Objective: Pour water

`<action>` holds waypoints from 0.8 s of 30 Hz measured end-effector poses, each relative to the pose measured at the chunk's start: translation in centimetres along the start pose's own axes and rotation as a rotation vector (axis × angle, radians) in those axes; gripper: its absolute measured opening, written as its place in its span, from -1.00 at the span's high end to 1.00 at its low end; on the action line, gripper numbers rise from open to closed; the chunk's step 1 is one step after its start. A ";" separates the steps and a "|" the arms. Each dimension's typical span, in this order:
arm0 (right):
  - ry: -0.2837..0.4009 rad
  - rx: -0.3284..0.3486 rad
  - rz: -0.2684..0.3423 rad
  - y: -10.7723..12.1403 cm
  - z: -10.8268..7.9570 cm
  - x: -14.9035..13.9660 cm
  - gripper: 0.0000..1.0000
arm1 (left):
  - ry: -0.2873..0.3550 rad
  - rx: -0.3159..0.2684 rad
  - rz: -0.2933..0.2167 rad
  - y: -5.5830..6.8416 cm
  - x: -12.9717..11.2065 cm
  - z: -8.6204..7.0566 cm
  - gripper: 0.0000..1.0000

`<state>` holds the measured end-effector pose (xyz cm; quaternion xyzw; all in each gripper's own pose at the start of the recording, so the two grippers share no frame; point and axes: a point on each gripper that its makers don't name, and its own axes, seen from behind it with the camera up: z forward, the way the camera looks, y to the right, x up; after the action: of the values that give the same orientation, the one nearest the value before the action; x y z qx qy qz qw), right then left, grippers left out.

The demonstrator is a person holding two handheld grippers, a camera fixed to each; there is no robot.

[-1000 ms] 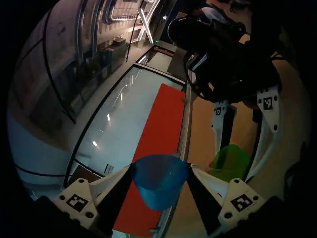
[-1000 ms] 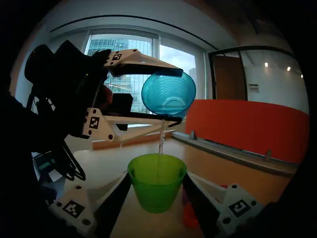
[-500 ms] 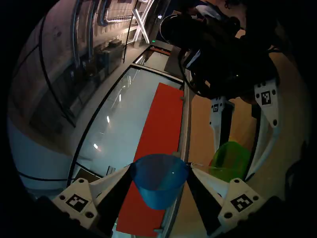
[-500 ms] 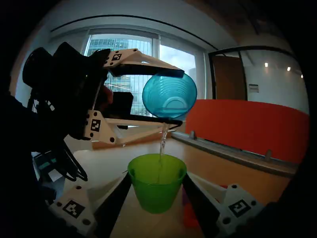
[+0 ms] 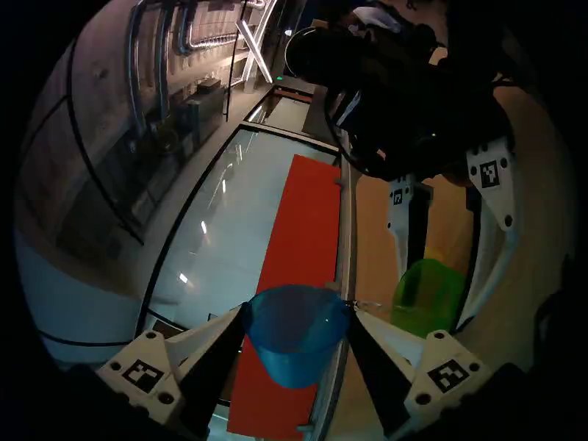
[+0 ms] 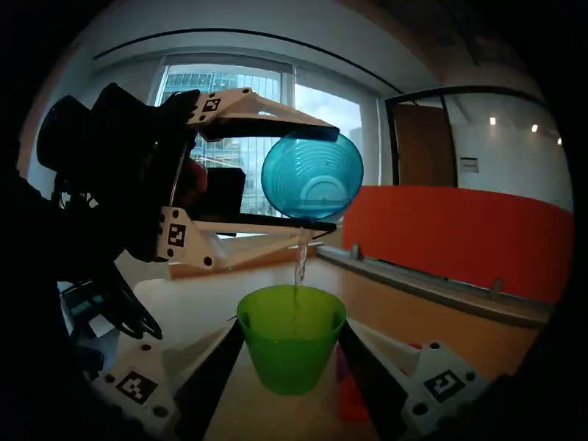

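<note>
My left gripper [image 5: 295,338] is shut on a blue cup [image 5: 295,332], which lies tipped on its side. From the right gripper view the same blue cup [image 6: 312,176] hangs above, mouth turned toward the camera, and a thin stream of water [image 6: 299,266] falls from its rim. Below it my right gripper [image 6: 291,345] is shut on an upright green cup [image 6: 291,338] that catches the stream. The green cup [image 5: 426,295] also appears at the lower right of the left gripper view, between the right gripper's white fingers [image 5: 400,231].
A wooden table [image 6: 411,309] lies under the cups, with a metal rail [image 6: 426,288] and an orange partition [image 6: 470,235] along its far side. A red object [image 6: 351,400] sits low by the right gripper. Large windows [image 6: 242,110] stand behind. A person's dark sleeve [image 6: 81,213] holds the left gripper.
The blue cup has stayed tipped over the green cup and water keeps running. The left gripper has shifted only slightly; the right gripper has held still.
</note>
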<state>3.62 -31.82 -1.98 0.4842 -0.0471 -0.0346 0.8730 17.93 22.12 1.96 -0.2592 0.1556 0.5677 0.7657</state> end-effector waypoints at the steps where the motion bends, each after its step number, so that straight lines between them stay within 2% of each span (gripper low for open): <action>1: 0.000 -0.001 0.000 0.0 0.0 0.0 -0.79 | 0.001 0.000 0.003 0.0 0.1 0.0 -0.79; 11: 0.003 -0.006 -0.001 0.2 -0.1 0.2 -0.79 | 0.006 0.010 0.043 -0.9 0.8 -0.3 -0.79; 18: 0.006 -0.007 -0.003 0.3 -0.1 0.3 -0.79 | 0.009 0.014 0.066 -0.4 1.1 -0.4 -0.79; 24: 0.004 -0.007 -0.005 0.3 -0.1 0.2 -0.79 | 0.013 0.023 0.084 -0.7 1.3 -0.4 -0.79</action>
<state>3.80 -31.60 -1.80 0.4811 -0.0443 -0.0360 0.8748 18.98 22.83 1.09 -0.2472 0.1776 0.5960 0.7430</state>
